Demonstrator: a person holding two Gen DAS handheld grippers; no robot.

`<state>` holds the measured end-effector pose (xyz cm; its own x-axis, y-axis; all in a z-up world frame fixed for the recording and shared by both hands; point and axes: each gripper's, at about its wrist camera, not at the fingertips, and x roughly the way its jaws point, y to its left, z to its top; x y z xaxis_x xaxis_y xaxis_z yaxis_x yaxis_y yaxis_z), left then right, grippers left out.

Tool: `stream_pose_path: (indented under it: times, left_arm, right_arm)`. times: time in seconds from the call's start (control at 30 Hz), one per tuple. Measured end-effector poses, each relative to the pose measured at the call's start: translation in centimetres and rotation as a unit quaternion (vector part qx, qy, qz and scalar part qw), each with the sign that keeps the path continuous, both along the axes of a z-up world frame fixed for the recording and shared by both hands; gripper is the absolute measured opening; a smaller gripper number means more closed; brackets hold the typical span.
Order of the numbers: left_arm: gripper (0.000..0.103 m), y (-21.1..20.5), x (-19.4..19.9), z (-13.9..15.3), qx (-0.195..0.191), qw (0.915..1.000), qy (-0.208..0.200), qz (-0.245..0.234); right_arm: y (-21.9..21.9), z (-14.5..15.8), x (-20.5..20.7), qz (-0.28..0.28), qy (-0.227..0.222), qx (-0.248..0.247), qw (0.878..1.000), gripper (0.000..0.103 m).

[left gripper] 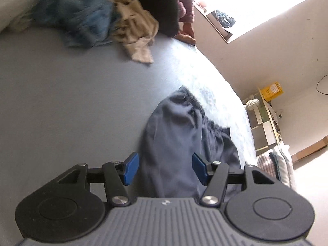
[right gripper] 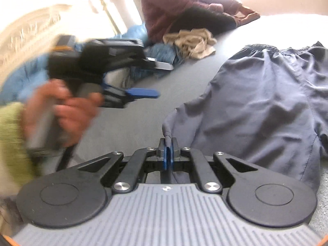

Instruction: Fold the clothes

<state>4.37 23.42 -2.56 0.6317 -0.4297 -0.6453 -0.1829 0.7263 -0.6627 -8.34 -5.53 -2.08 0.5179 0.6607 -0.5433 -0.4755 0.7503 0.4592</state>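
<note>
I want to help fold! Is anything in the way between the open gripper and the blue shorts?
Nothing visible is. The left gripper has its jaws wide open with the navy shorts right between and beyond them. The right gripper already pinches a corner of the shorts. The other clothes pile lies far off.

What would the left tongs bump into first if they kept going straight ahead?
Probably the dark blue-grey shorts lying on the grey bed sheet: they sit right between the open left tongs and stretch ahead. Depth is hard to judge.
</note>
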Motion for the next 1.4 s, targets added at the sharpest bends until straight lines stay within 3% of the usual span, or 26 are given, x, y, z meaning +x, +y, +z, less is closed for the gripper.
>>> stream_pose_path:
  times: [0.17,0.37,0.6,0.83,0.93,1.03,1.13,1.2,1.27,1.4]
  left_arm:
    - [0.059,-3.1,9.8,-1.9,0.012,0.9996,0.020,-0.015]
    - [0.059,-8.9,20.5,-3.8,0.093,0.9904,0.063,-0.081]
    - [0.059,-12.3,25.7,-3.5,0.154,0.9703,0.114,-0.148]
    - [0.071,-13.4,27.5,-1.8,0.250,0.9341,0.130,-0.220]
    - [0.070,-13.6,28.3,-3.7,0.236,0.9388,0.146,-0.203]
    - [0.057,-13.9,28.7,-4.8,0.226,0.9464,0.138,-0.185]
    - [0.035,-14.1,29.1,-5.9,0.215,0.9534,0.129,-0.167]
    - [0.012,-14.5,29.2,-6.3,0.221,0.9530,0.128,-0.163]
    - [0.005,-14.8,29.2,-6.4,0.221,0.9553,0.121,-0.154]
    - [0.003,-15.1,28.7,-4.7,0.204,0.9656,0.109,-0.118]
  right_arm:
    - [-3.1,0.5,1.9,-0.013,0.042,0.039,0.998,0.001]
    - [-7.0,2.2,3.8,-0.036,0.077,0.051,0.995,0.002]
    - [-11.1,3.1,5.8,-0.065,0.107,0.013,0.992,0.001]
    - [-13.4,3.1,7.1,-0.070,0.151,-0.002,0.986,0.001]
    - [-13.5,3.3,7.4,-0.071,0.156,-0.015,0.985,0.001]
    - [-13.9,3.6,7.5,-0.081,0.163,-0.028,0.983,0.001]
    - [-14.2,3.7,7.8,-0.094,0.169,-0.038,0.980,0.001]
    - [-14.9,3.9,7.8,-0.105,0.171,-0.040,0.979,0.001]
    - [-15.6,4.1,7.9,-0.117,0.172,-0.042,0.977,0.001]
    - [-17.3,4.6,8.0,-0.141,0.175,-0.047,0.973,0.001]
